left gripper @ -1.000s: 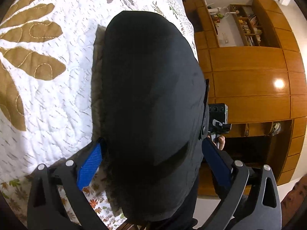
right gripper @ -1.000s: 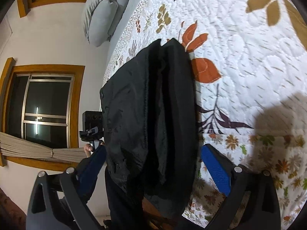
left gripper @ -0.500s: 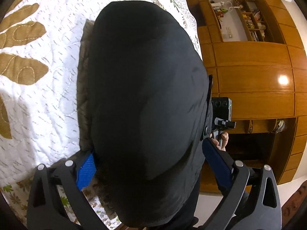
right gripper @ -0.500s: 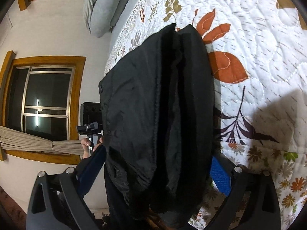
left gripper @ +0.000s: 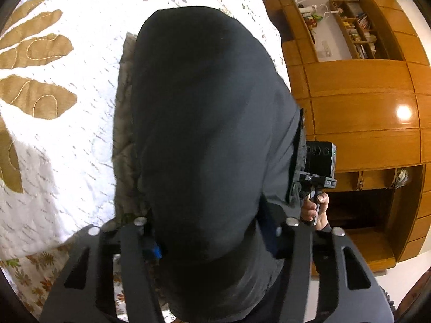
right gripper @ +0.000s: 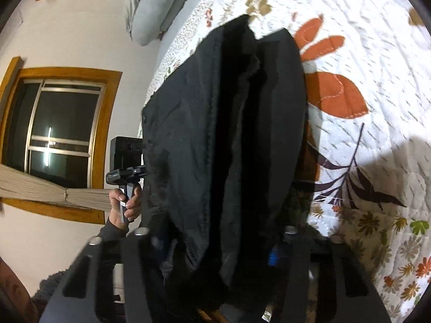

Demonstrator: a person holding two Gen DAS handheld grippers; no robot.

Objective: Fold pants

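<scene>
Folded black pants lie near the edge of a bed, on a white quilt with leaf patterns. My left gripper straddles their near end; its jaws are closing and the blue pads press into the cloth from both sides. In the right wrist view the same pants show their layered edges. My right gripper is closing on that end too, with fabric bunched between its fingers. Each view shows a hand holding the opposite gripper's handle beside the pants.
The quilt stretches far beyond the pants. A grey pillow lies at the head of the bed. Wooden cabinets stand past one bed edge. A wood-framed window is on the other side.
Both grippers' fingers have swung inward from wide open and now pinch the ends of the pants. The blue pads are mostly hidden by cloth. Neither hand has shifted much.
</scene>
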